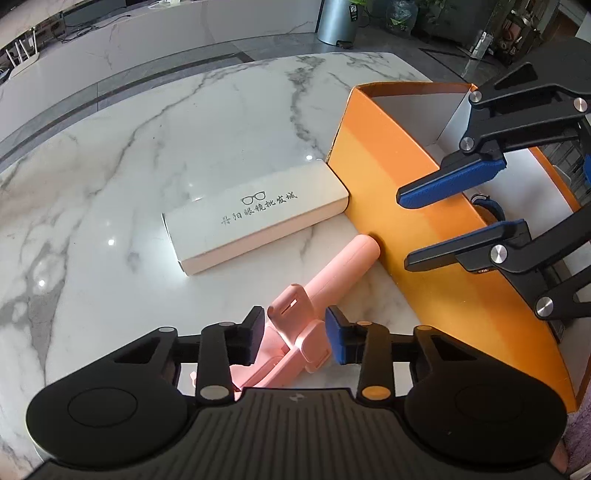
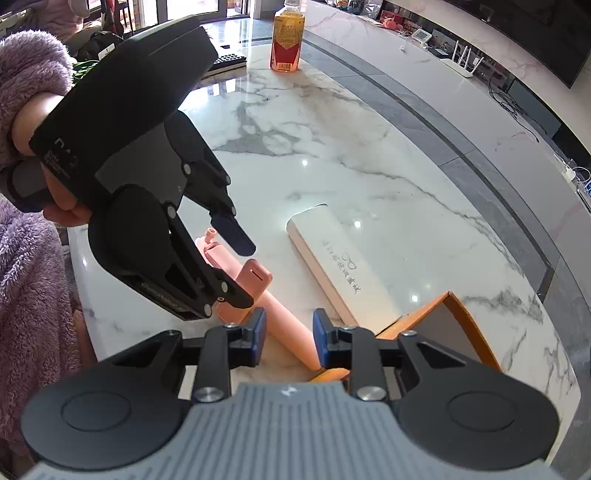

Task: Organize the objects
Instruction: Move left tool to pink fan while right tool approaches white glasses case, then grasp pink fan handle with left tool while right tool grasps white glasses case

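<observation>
A pink selfie stick (image 1: 328, 273) lies on the marble table (image 1: 147, 155), its handle end touching the orange box (image 1: 417, 221). My left gripper (image 1: 295, 338) is open, its jaws on either side of the stick's phone clamp, not closed on it. My right gripper (image 1: 402, 229) is open and empty, hovering over the box's near wall. In the right wrist view the right gripper (image 2: 289, 341) is open above the stick's handle (image 2: 291, 332), and the left gripper (image 2: 245, 273) is over the stick's clamp end. A white glasses case (image 1: 258, 218) lies beside the box.
The orange box has a white inside holding a small dark blue object (image 1: 487, 206). A bottle of amber drink (image 2: 288, 40) stands at the table's far side. A grey bin (image 1: 338, 22) stands on the floor beyond. A white router (image 2: 461, 62) sits on a side counter.
</observation>
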